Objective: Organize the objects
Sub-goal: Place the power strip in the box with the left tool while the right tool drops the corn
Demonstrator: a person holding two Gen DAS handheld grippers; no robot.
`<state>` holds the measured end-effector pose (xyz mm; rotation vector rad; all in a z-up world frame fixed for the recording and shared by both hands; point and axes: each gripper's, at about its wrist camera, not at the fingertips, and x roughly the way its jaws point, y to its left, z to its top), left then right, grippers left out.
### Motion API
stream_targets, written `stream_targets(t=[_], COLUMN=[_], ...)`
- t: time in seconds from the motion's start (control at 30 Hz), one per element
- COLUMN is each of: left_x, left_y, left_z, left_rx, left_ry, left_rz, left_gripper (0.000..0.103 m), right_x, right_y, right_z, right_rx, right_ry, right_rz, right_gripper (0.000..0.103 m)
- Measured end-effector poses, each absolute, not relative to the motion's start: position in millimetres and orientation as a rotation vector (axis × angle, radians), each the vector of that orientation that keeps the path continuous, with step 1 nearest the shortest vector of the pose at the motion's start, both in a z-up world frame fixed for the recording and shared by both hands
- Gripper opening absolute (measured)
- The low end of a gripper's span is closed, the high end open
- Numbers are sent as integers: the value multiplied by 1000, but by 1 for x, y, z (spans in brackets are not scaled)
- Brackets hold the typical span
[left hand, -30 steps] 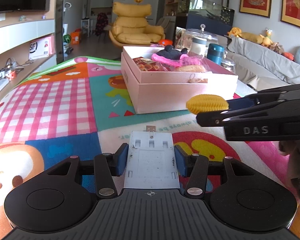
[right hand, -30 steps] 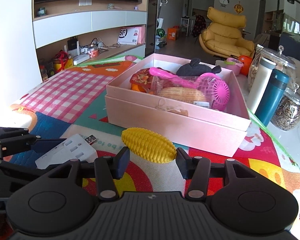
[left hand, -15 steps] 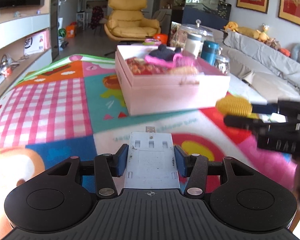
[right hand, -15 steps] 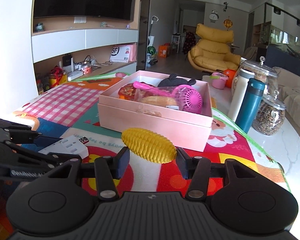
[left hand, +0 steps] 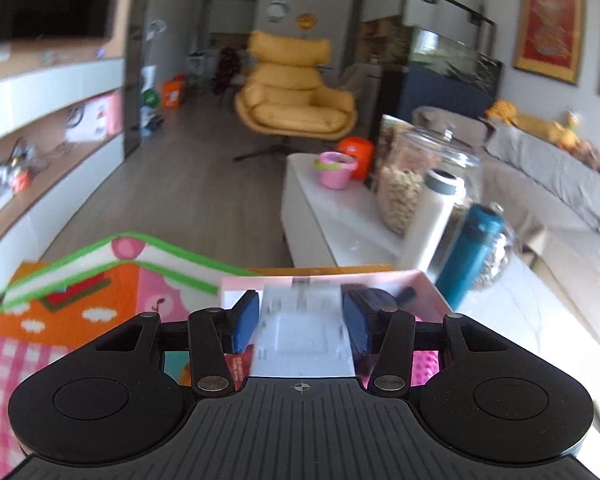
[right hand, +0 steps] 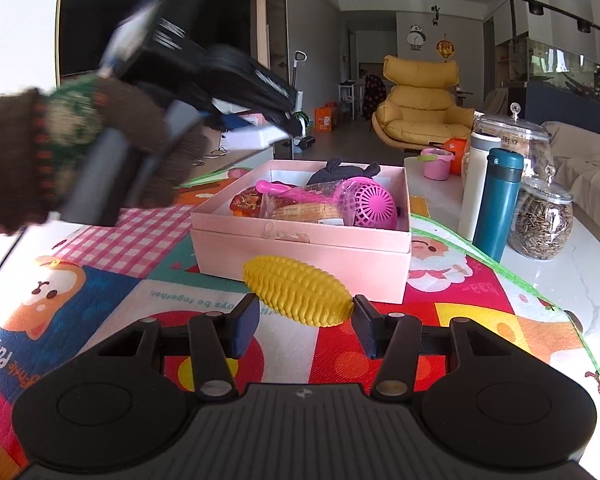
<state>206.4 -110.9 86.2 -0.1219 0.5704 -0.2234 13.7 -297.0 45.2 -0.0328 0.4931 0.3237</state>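
Observation:
My left gripper (left hand: 300, 322) holds a flat white socket adapter (left hand: 300, 336) between its blue pads, and its jaws are closing a little on it. It hangs over the near-left part of the open pink box (left hand: 428, 280). In the right wrist view the left gripper (right hand: 276, 128), blurred, is above and left of the pink box (right hand: 300, 248), carried by a hand in a knitted glove (right hand: 60, 152). My right gripper (right hand: 305, 322) is shut on a yellow toy corn cob (right hand: 298, 296), low over the mat in front of the box.
The box holds a pink fan (right hand: 374, 206), a snack packet and a dark soft item (right hand: 340, 172). Right of it stand a teal bottle (right hand: 498, 204), a white bottle (right hand: 476, 184) and a seed jar (right hand: 540, 220). A colourful play mat (right hand: 100, 280) covers the white table.
My left gripper has risen and swung forward with the adapter, from low over the mat to above the pink box. The right gripper has drawn back slightly with the corn.

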Motion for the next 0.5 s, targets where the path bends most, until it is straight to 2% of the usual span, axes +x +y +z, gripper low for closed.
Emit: stream_targets(t=[0.2,0.5], left_x=[177,94], left_y=[-78,-38], left_z=[93,62], left_rx=[-237,-197], left_ry=[502,571], left_rz=[-283,-303], left_gripper=[51,51], right_x=[24,65], right_y=[-296,-279], right_z=[45,91], right_rx=[-53,-115], right_ry=[508,428], right_rz=[320,327], right_gripper=[50,51])
